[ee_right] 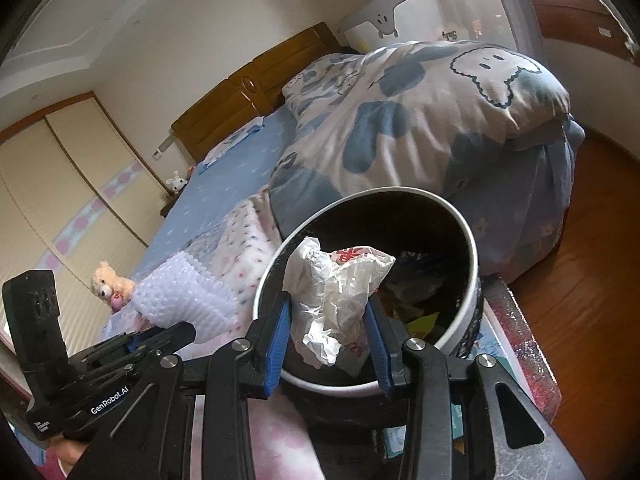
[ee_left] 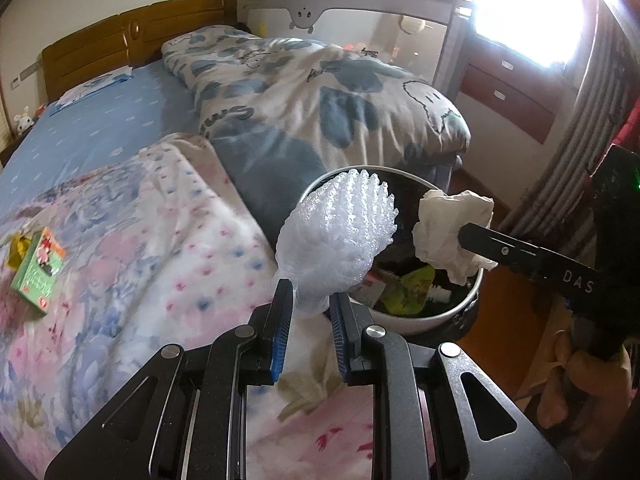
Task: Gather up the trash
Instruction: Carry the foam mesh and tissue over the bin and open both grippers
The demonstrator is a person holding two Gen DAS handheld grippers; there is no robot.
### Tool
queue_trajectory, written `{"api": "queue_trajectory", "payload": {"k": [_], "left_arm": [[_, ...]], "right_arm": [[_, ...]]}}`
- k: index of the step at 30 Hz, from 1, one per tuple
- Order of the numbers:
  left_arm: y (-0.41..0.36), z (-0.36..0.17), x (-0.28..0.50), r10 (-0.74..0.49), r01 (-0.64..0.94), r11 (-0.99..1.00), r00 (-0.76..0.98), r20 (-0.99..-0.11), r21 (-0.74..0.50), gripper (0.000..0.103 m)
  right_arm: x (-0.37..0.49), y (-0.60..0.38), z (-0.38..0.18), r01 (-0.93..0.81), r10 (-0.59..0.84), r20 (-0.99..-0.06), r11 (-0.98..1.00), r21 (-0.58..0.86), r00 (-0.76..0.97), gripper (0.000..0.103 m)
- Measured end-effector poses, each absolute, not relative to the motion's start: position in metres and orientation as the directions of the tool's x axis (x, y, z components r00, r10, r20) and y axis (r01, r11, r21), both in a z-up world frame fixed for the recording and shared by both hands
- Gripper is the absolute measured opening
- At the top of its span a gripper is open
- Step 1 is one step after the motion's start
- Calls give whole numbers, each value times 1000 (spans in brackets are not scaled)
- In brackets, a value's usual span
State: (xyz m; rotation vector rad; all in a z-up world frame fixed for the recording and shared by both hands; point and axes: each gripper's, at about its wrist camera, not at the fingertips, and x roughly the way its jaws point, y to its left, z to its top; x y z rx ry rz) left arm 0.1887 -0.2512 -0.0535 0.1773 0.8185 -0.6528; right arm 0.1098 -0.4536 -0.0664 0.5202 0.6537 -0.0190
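Note:
My left gripper [ee_left: 310, 300] is shut on a piece of white bubble wrap [ee_left: 340, 232] and holds it at the near rim of a round trash bin [ee_left: 424, 320] beside the bed. My right gripper [ee_right: 330, 312] is shut on a crumpled white wrapper [ee_right: 332, 292] with red print, held over the bin's [ee_right: 470, 300] opening. In the left wrist view the right gripper [ee_left: 468, 240] holds the wrapper [ee_left: 448, 232] above the bin. The bin holds several scraps, one yellow-green [ee_left: 408, 288]. The bubble wrap also shows in the right wrist view [ee_right: 184, 296].
A green carton [ee_left: 38, 272] lies on the flowered blanket [ee_left: 160, 240] at left, by a yellow scrap [ee_left: 18, 250]. A folded quilt [ee_left: 320, 92] lies on the bed behind the bin. A teddy bear [ee_right: 110, 280] sits on the bed. Wooden floor [ee_right: 580, 300] lies to the right.

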Motion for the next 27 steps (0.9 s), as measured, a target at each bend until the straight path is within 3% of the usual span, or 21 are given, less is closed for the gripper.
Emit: {"api": "queue_trajectory", "payload": {"k": [27], "left_arm": [[-292,-66,206,-475,628,771,455,-753,-107,21]], "right_arm": [[134,-481,-70,220,118,-618,869,443,778,40]]}}
